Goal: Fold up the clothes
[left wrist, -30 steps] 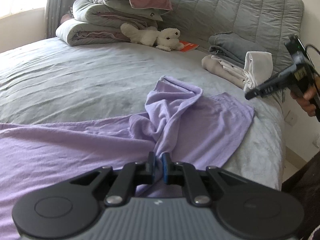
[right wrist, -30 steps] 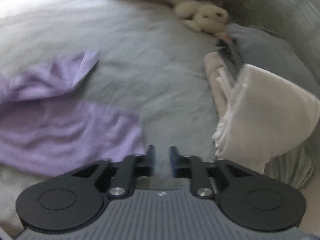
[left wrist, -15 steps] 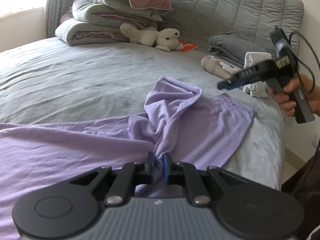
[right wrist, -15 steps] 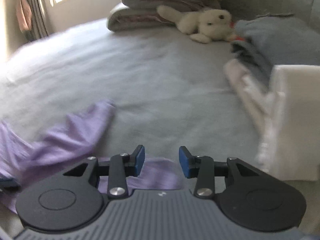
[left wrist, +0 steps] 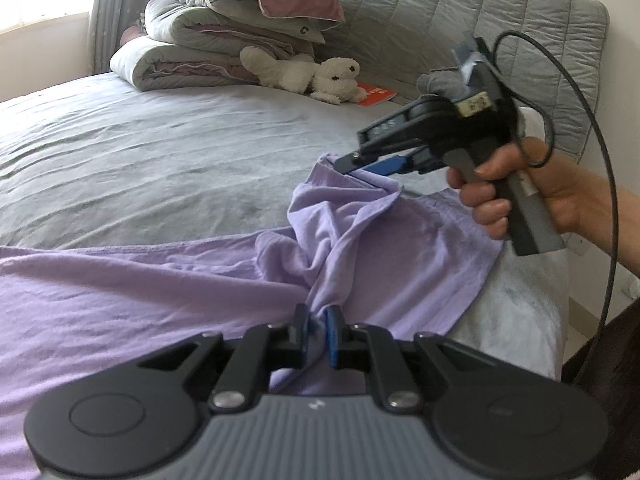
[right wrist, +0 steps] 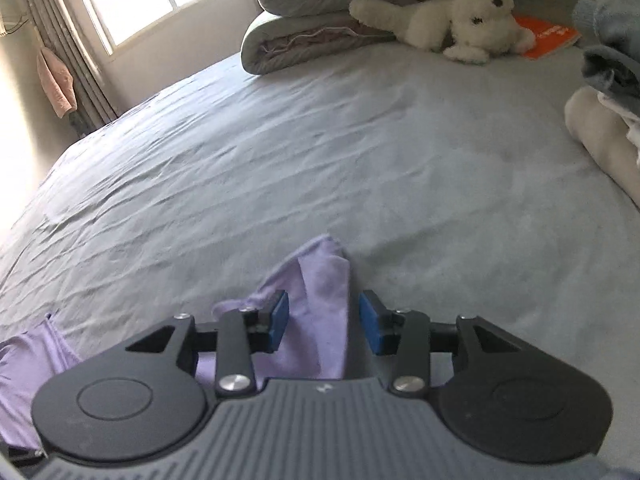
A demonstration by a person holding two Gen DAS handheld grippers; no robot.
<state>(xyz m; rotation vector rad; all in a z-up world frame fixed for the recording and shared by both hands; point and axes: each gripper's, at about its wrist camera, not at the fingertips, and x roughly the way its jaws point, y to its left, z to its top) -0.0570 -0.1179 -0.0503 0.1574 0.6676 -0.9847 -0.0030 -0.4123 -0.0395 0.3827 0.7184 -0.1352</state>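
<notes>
Grey bedding fills both views, the bed (left wrist: 168, 148) running up to a quilted headboard at the top of the frame. I start from my left gripper (left wrist: 316, 334), low in the middle of its view: its jaws stand nearly closed, pinching a gathered bunch of the purple shirt (left wrist: 168, 284) between the blue pads. From that pinch the cloth fans out, flat and wide towards the lower left, twisted into a ridge that climbs to the upper right.

At the top of that ridge sits my right gripper (left wrist: 360, 164), held in a hand (left wrist: 516, 192) at the right of the frame. In its own view the right gripper (right wrist: 322, 322) has its jaws partly open, and a loose flap of the shirt lies between the pads; neither pad seems to press on it, so I read it as not yet gripped.

My judgement: I am in the grasping step, one end secured and the other about to be taken, with no fold made. Next I should close the right jaws on that flap, making sure I catch the edge and not just a wrinkle, then lift and draw the two grips apart to pull the twist out.

Further out, towards the upper right, lie a white plush toy (right wrist: 452, 24), an orange booklet (right wrist: 548, 36), stacked quilts (left wrist: 224, 36) and folded clothes (right wrist: 604, 120).
</notes>
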